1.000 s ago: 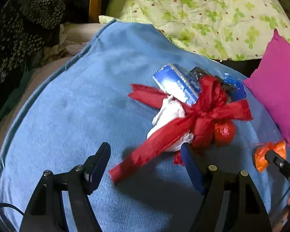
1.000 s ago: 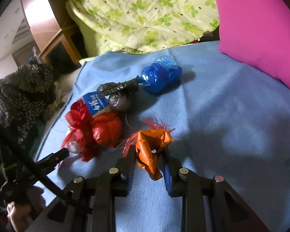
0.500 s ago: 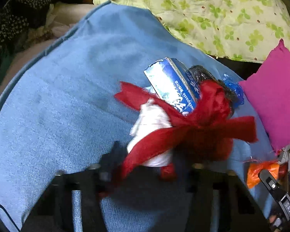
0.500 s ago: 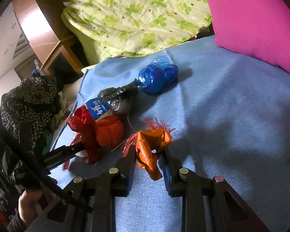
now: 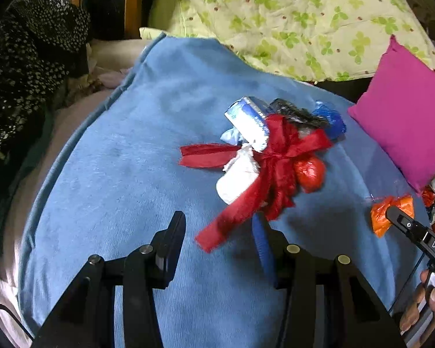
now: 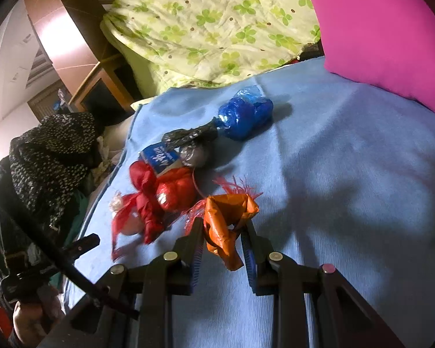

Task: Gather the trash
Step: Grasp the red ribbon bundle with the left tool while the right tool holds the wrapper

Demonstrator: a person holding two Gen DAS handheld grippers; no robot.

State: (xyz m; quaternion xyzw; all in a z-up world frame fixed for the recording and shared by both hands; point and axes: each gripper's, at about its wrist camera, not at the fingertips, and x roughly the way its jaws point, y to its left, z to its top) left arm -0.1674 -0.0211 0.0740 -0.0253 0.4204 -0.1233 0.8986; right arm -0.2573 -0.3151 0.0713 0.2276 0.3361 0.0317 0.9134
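1. The right tool (image 6: 222, 242) is gripping an orange wrapper (image 6: 227, 226) above the blue blanket (image 6: 348, 174).
2. The left tool (image 5: 217, 243) is standing open, empty, a red ribbon (image 5: 269, 174) lying just ahead among the trash.

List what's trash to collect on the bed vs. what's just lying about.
Job:
orange wrapper, pinched in the right gripper
red ribbon
white tissue
blue box
red ball
black bag
blue bag

Lying about:
pink pillow
floral quilt
blue blanket
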